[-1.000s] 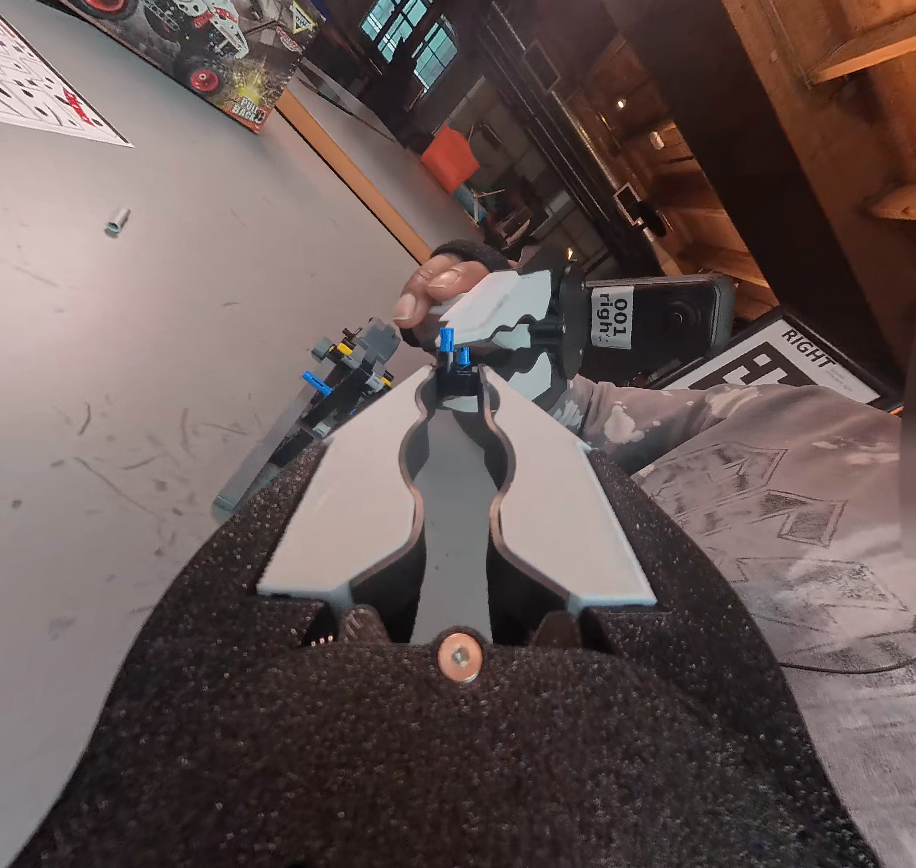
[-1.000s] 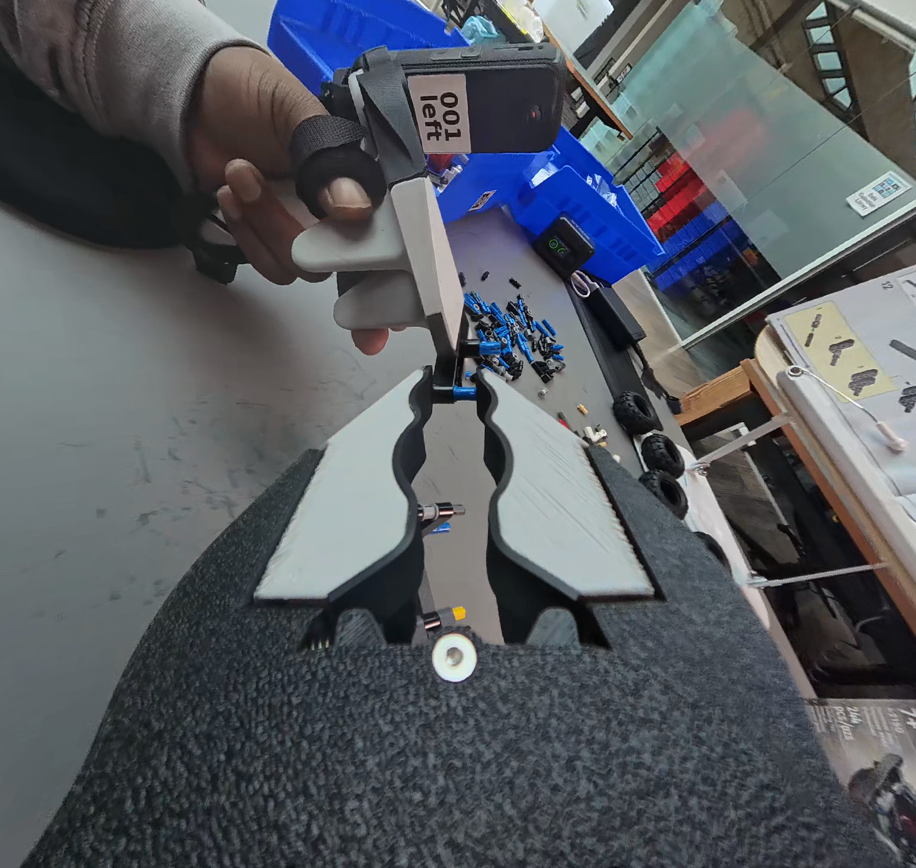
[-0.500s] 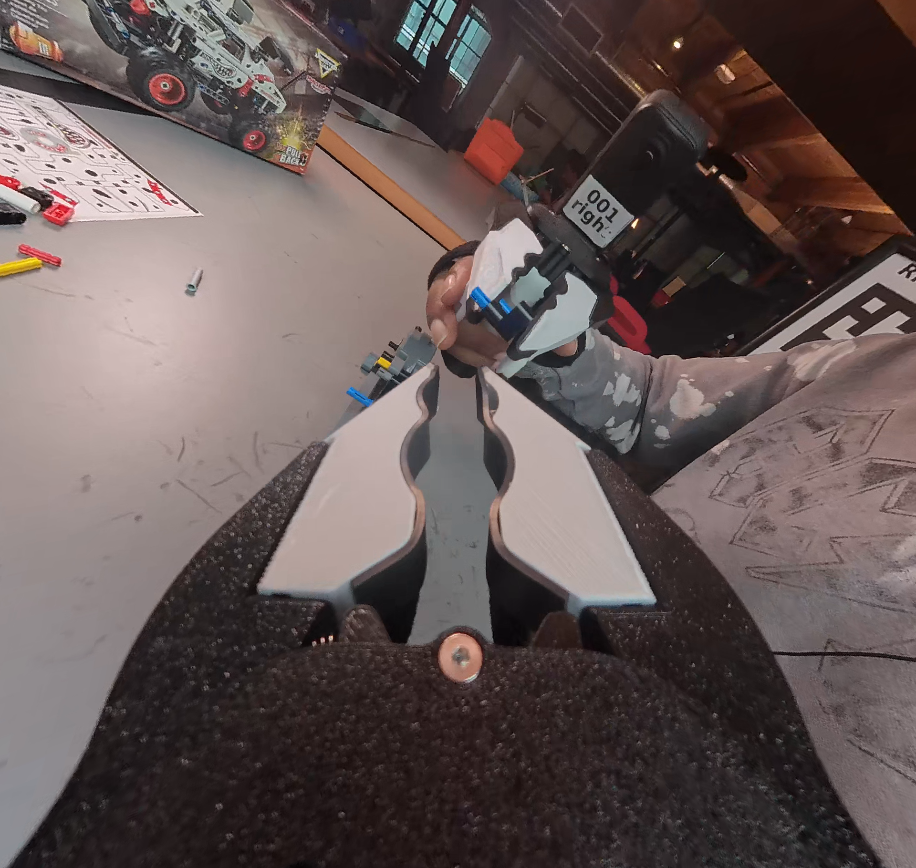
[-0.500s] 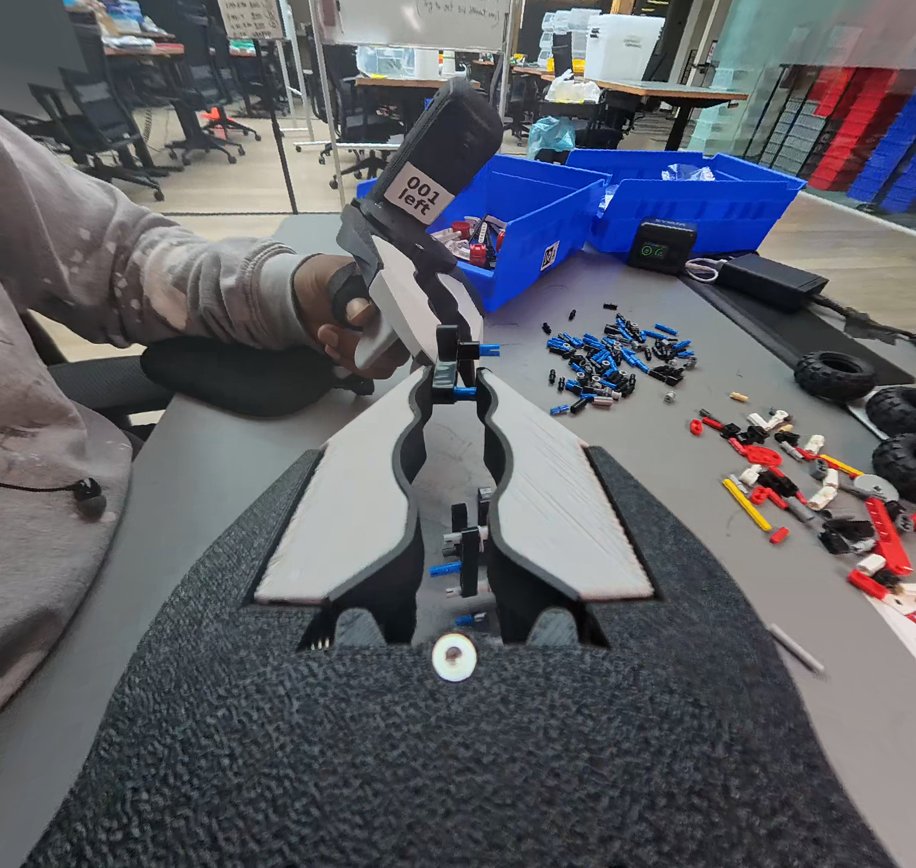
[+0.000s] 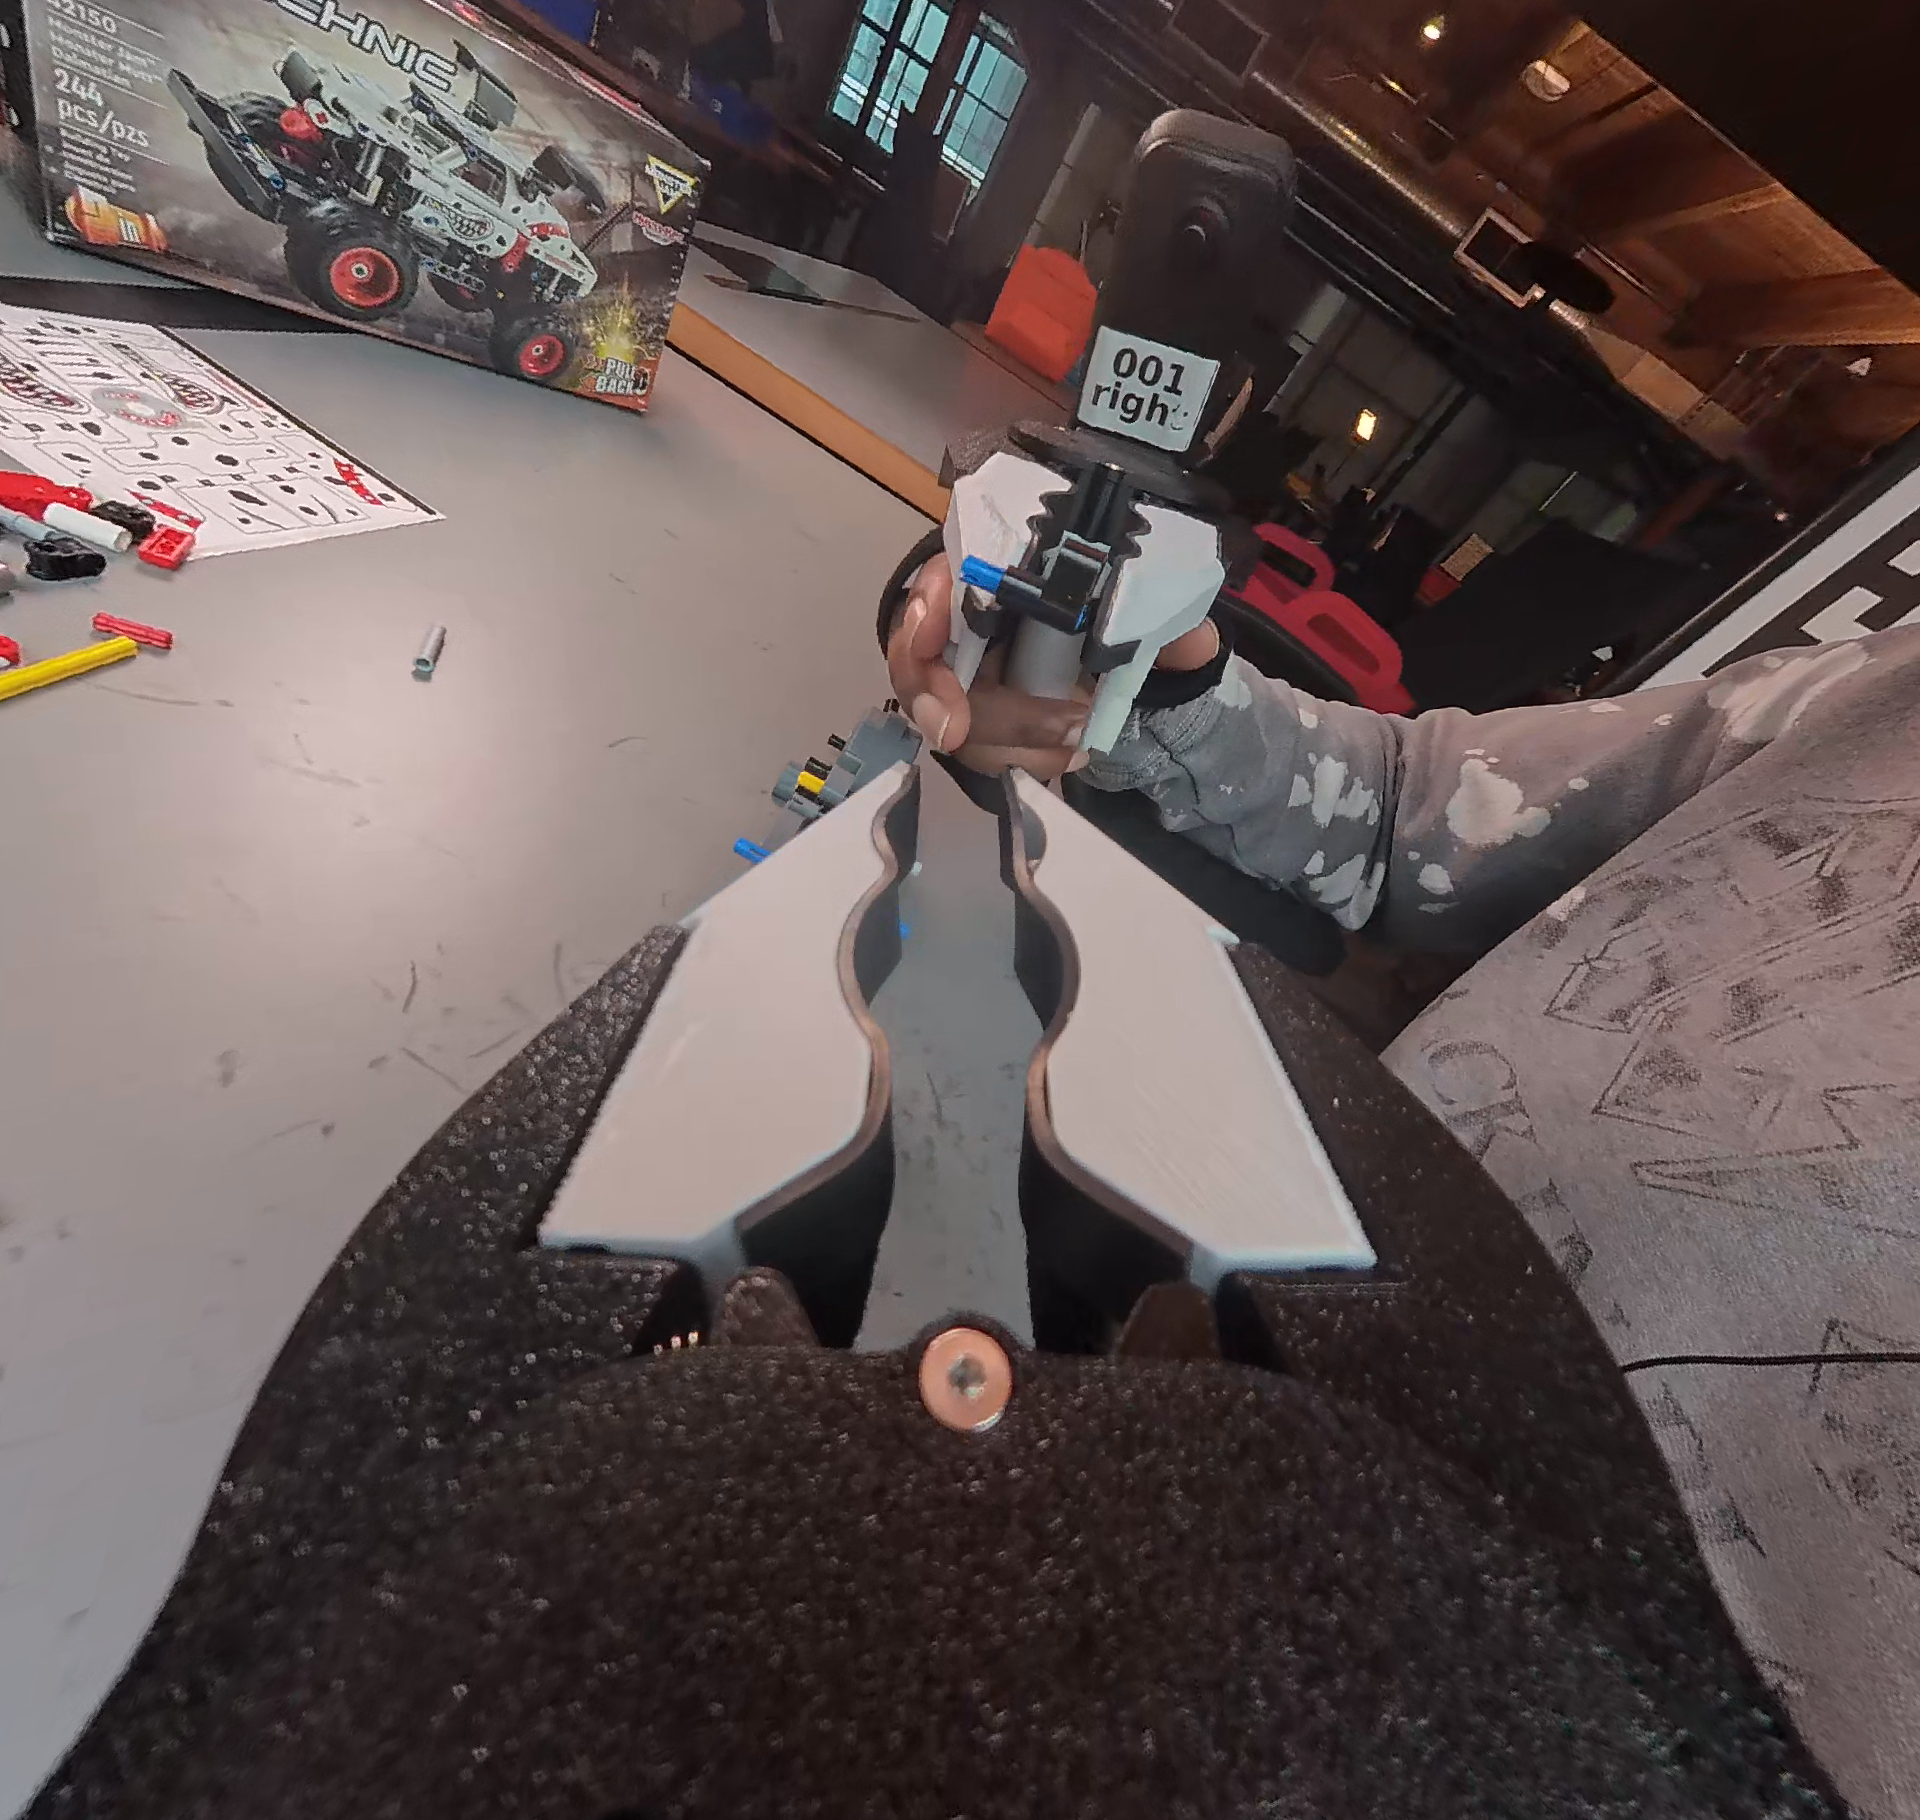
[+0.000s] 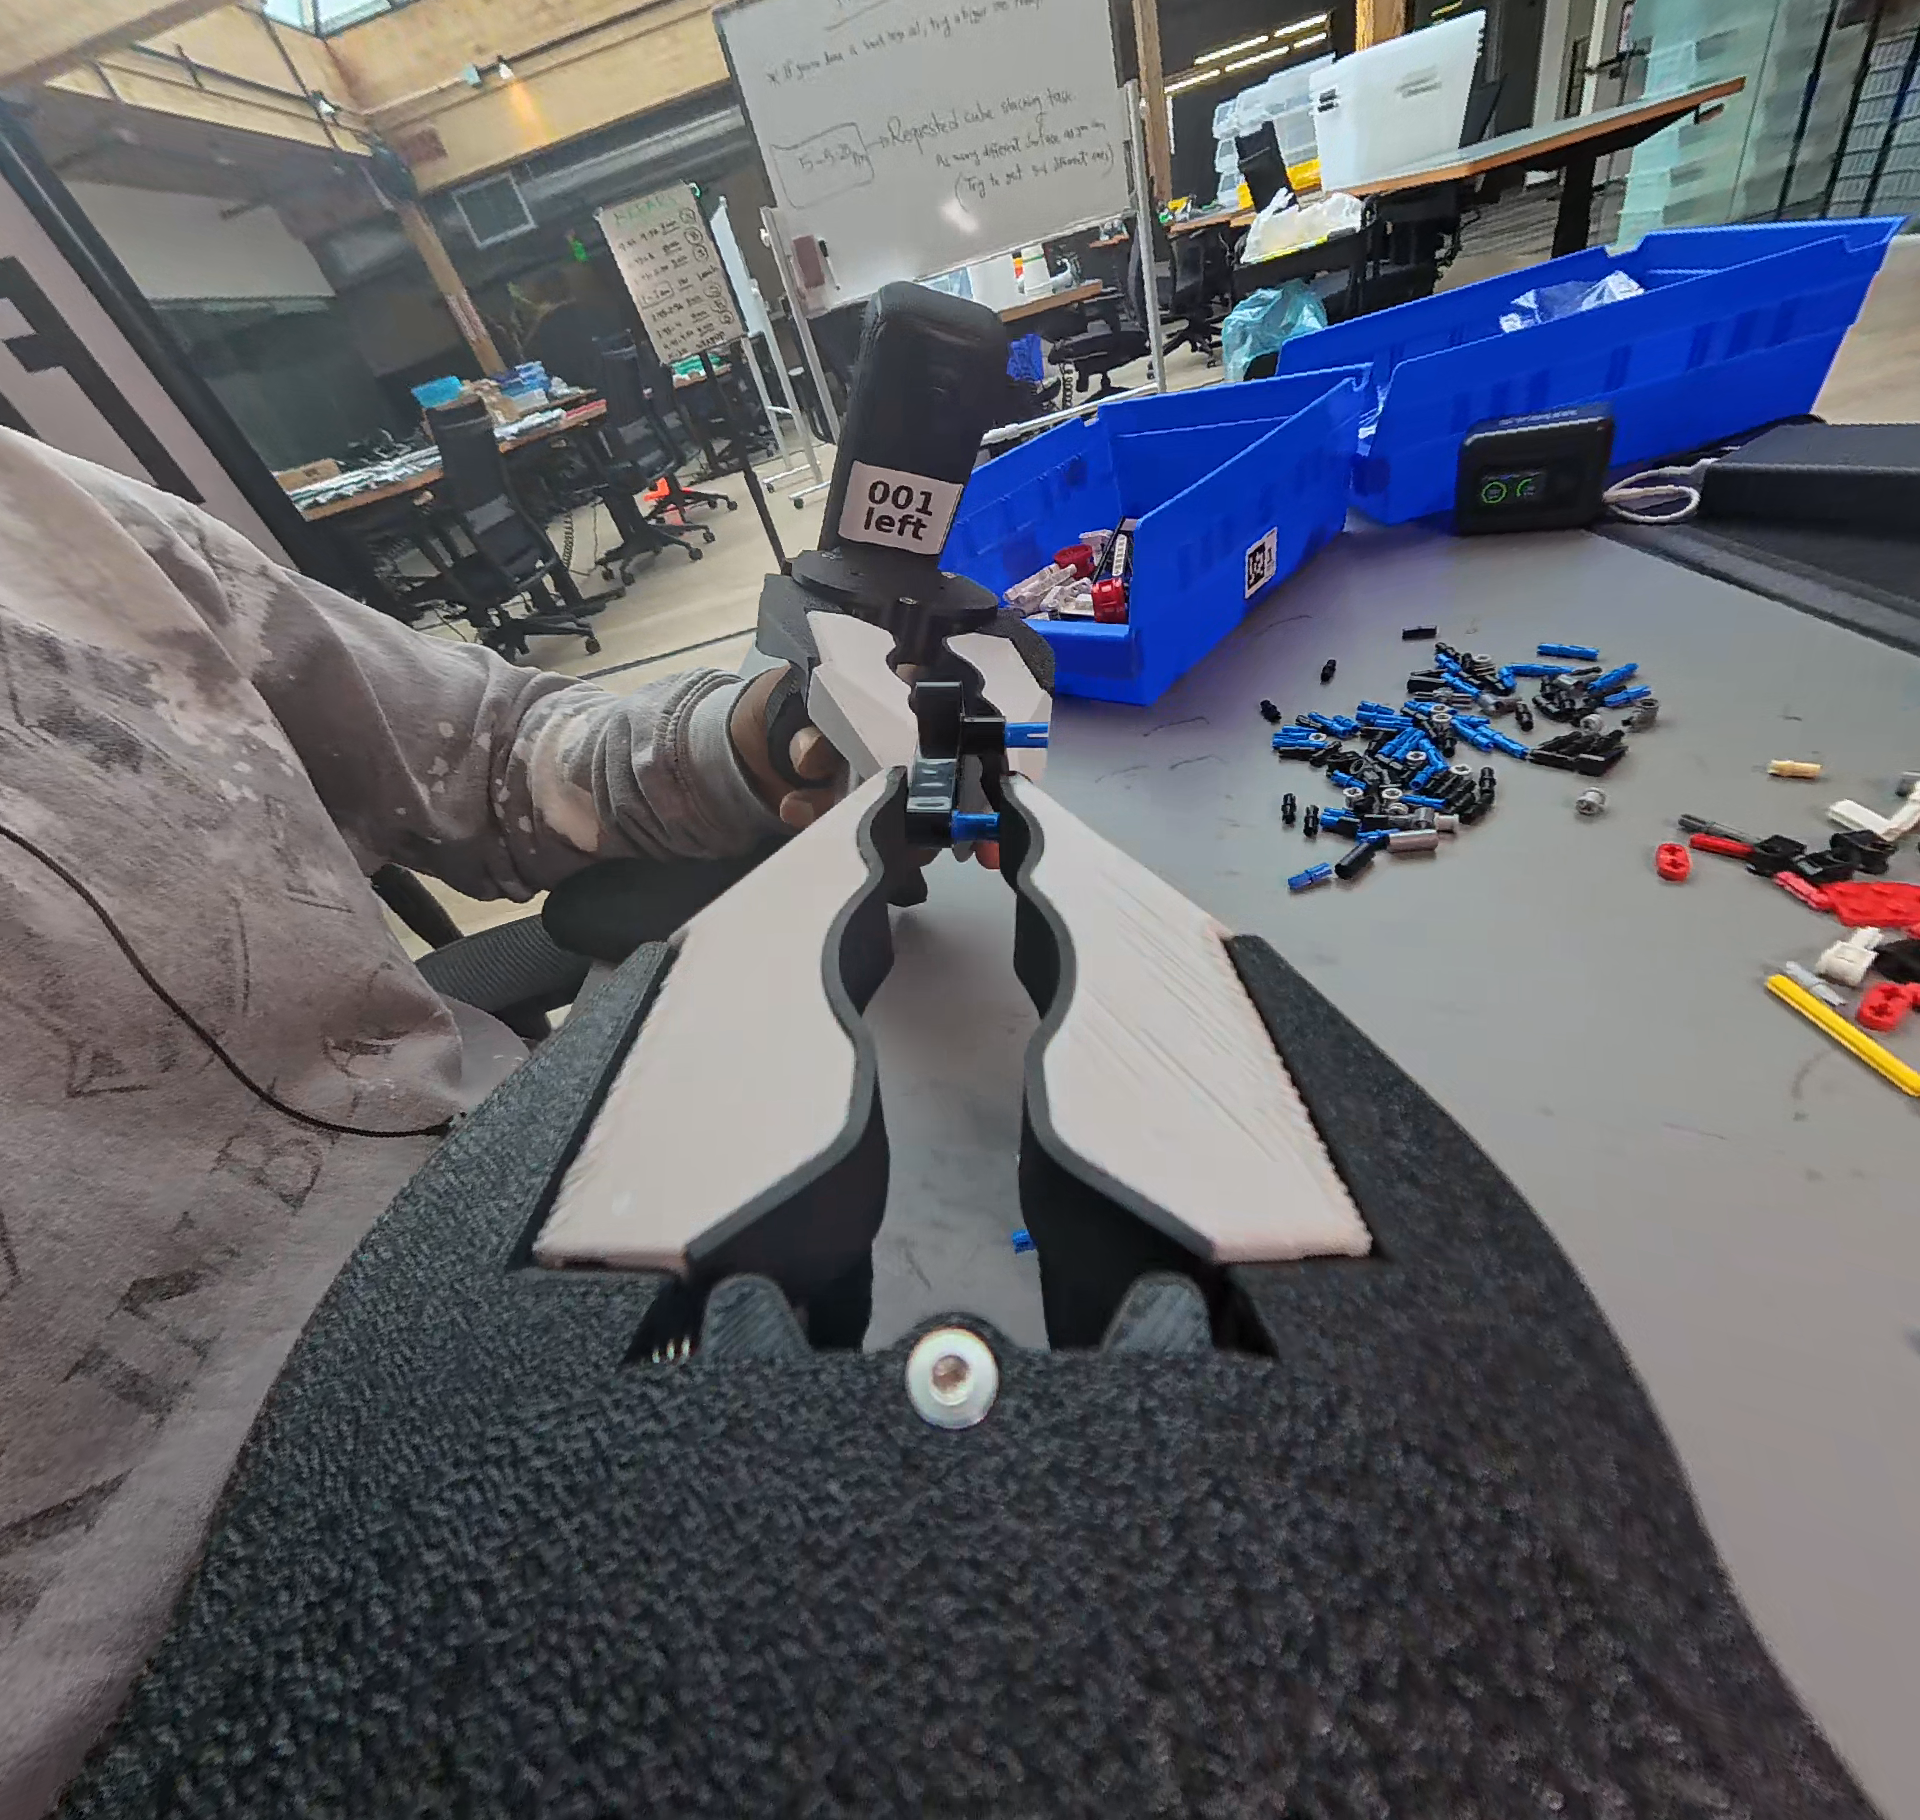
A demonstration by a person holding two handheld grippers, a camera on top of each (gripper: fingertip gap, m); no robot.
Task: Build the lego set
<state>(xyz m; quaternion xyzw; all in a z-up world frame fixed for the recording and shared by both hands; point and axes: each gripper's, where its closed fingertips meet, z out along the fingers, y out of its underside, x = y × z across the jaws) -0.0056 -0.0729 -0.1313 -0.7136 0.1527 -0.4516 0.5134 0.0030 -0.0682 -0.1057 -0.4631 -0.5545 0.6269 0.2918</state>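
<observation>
Right tongs held the black piece; left tongs had let go and backed away.

A second before, both tongs met at the black piece (image 6: 951, 768); now only the right tongs (image 6: 954, 814) pinched it at their tips, at 12 o'clock in the right wrist view, above the grey table (image 6: 1455, 991). Its long axis stood nearly upright, blue pins (image 6: 977, 822) pointing toward 3 o'clock. The left tongs (image 5: 961, 783) were slightly spread and empty, the partly built model (image 5: 831, 783) at their 10 o'clock.
</observation>
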